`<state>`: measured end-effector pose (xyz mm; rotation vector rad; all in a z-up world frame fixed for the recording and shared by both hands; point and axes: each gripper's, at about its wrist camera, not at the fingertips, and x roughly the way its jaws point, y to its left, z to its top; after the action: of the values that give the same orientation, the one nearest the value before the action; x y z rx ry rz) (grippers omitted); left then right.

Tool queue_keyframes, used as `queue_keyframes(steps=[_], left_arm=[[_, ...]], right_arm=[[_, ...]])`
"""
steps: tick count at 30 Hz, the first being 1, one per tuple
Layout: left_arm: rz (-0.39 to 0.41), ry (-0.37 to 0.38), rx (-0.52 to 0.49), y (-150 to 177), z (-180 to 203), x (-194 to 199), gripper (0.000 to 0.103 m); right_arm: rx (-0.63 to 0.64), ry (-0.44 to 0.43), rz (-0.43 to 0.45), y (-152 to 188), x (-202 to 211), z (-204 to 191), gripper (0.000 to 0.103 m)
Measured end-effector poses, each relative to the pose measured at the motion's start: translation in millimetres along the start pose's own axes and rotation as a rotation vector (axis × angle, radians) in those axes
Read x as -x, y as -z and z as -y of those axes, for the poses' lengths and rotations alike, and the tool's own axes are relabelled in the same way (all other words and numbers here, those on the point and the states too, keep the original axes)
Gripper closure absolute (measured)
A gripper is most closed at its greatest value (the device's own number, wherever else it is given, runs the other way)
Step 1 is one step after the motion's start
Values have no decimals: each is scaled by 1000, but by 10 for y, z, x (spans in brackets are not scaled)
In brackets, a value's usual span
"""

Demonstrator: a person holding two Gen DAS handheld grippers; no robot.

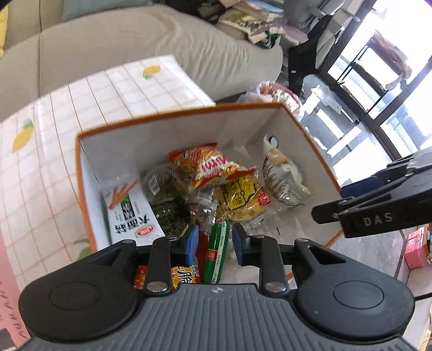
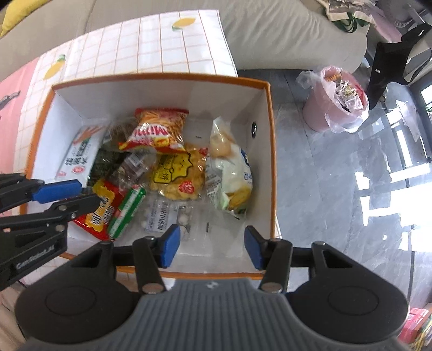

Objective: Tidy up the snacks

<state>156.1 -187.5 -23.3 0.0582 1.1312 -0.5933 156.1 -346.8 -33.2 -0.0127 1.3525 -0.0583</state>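
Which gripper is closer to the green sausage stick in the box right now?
Left. The left gripper hangs open right above the green sausage stick, pads either side. The right gripper is open over the box's near edge, further off.

A beige sofa (image 1: 151, 46) spans the top, from ten to one o'clock. Below it lies a white grid-patterned tablecloth (image 2: 162, 46) printed with yellow lemons (image 2: 183, 23), covering the desk. At two o'clock in the right wrist view stands a pink waste bin (image 2: 321, 108) lined with a clear plastic bag (wrappers inside), on a glossy grey marble floor (image 2: 337, 189).
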Motion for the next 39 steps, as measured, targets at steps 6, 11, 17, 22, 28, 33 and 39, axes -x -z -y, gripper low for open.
queue_keyframes(steps=[6, 11, 17, 22, 28, 33, 39], left_arm=[[103, -63, -95, -19, 141, 534, 66], [222, -126, -170, 77, 276, 1155, 57], [379, -222, -189, 386, 321, 1898, 49], [500, -318, -153, 796, 305, 2371, 37], [591, -407, -92, 1232, 301, 2574, 30], [573, -416, -48, 1486, 274, 2510, 25], [500, -468, 10, 1839, 135, 2353, 25]], right_arm=[[2, -39, 128, 104, 484, -145, 38], [26, -68, 319, 303, 1083, -366, 30], [54, -123, 596, 813, 1763, -673, 21], [45, -112, 811, 1390, 2042, -926, 19], [-9, -59, 879, 1988, 2021, -1125, 12], [-11, -57, 871, 2281, 1880, -1300, 11], [63, -43, 861, 2533, 1606, -1570, 11]])
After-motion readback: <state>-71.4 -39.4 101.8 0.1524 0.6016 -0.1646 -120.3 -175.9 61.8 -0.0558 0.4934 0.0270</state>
